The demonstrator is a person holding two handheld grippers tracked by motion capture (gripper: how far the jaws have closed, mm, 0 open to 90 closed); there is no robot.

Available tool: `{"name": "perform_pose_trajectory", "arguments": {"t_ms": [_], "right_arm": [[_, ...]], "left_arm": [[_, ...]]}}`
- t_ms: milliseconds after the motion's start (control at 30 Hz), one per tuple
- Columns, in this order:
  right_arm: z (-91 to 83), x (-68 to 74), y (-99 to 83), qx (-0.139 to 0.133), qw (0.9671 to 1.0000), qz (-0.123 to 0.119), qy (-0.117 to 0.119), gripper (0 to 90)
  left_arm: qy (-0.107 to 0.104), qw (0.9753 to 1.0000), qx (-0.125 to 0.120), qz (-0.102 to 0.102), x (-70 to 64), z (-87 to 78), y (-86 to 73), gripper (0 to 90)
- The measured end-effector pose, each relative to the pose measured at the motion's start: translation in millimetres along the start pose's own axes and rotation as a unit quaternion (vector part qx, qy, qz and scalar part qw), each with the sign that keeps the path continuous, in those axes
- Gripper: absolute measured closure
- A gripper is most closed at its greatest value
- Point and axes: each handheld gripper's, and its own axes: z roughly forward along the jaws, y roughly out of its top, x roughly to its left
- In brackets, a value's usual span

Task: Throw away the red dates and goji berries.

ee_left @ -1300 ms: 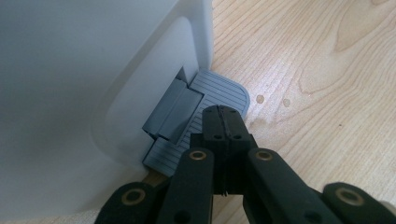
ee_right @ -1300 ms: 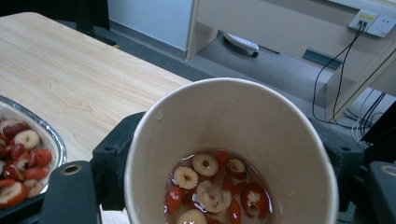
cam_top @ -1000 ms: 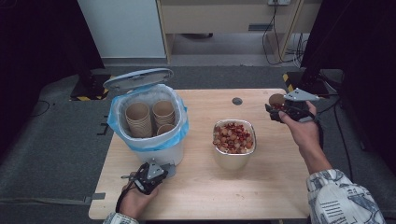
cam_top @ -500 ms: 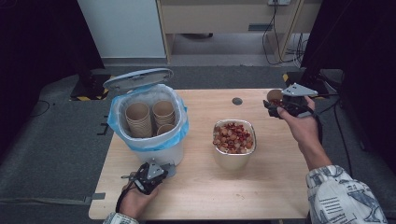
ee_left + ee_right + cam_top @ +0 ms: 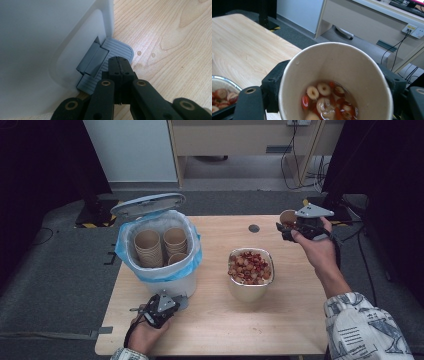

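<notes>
My right gripper [image 5: 290, 226] is shut on a paper cup [image 5: 288, 216], held above the table's far right corner. In the right gripper view the paper cup [image 5: 334, 82] holds liquid with red and pale fruit slices [image 5: 324, 100], and the jaws clamp its sides. My left gripper [image 5: 167, 306] is shut and presses on the grey foot pedal [image 5: 100, 67] of the white pedal bin [image 5: 160, 270]. The bin's lid [image 5: 147, 204] stands open. Stacked paper cups [image 5: 162, 245] sit inside its blue liner. A foil bowl [image 5: 250, 270] of red and pale fruit pieces stands mid-table.
A small dark disc [image 5: 254, 228] lies on the wooden table [image 5: 240, 320] near its far edge. Behind the table are a cabinet [image 5: 240, 140], cables [image 5: 295, 155] and dark curtains. The bowl [image 5: 220, 93] shows low left in the right gripper view.
My right gripper has lifted the cup slightly and carried it a little farther back. The left gripper stays on the pedal, lid still open.
</notes>
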Motion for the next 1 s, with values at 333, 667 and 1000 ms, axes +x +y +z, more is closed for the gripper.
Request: {"name": "perform_pose_trajectory", "arguments": {"t_ms": [333, 667, 1000], "right_arm": [[2.5, 4.0, 9.5, 0.002, 1.0000, -0.007, 0.004, 24.9], [4.3, 12.6, 16.9, -0.006, 0.9997, -0.019, 0.013, 24.9], [4.5, 20.1, 23.2, -0.013, 0.9991, -0.034, 0.023, 24.9]], "left_arm": [[0.000, 1.0000, 0.000, 0.000, 0.0, 0.0, 0.1, 89.9], [0.001, 1.0000, 0.001, 0.001, 0.0, 0.0, 0.1, 89.9], [0.001, 1.0000, 0.001, 0.002, -0.1, -0.1, 0.2, 89.9]]}}
